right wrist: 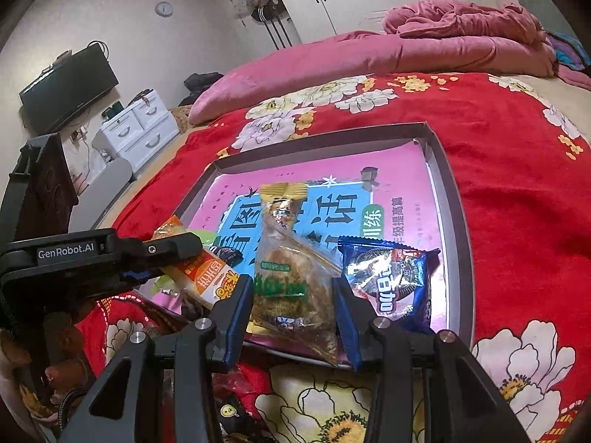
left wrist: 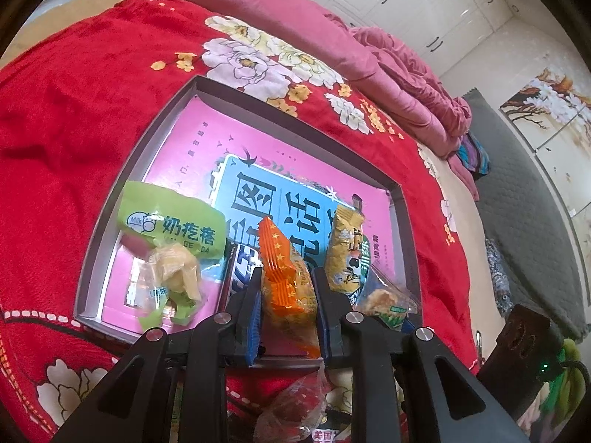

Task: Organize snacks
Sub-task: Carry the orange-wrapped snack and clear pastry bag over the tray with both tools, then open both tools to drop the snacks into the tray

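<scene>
A shallow grey tray (left wrist: pixel 280 110) lined with a pink book lies on the red flowered blanket. My left gripper (left wrist: pixel 288 275) is shut on an orange snack packet (left wrist: pixel 286 280), held upright over the tray's near edge. In the right wrist view that left gripper (right wrist: pixel 177 258) comes in from the left with the orange packet (right wrist: pixel 210 277). My right gripper (right wrist: pixel 291 284) is shut on a clear packet with a gold top (right wrist: pixel 288 258) over the tray (right wrist: pixel 314 136). A green packet (left wrist: pixel 173 229) and a blue cookie packet (right wrist: pixel 388 288) lie in the tray.
Loose snacks (left wrist: pixel 295 406) lie on the blanket (right wrist: pixel 517 184) in front of the tray. A pink quilt (right wrist: pixel 406 55) is piled at the bed's far side. A dark wooden piece (left wrist: pixel 524 336) stands at the right. A white drawer unit (right wrist: pixel 140 125) and a wall screen (right wrist: pixel 70 85) are beyond the bed.
</scene>
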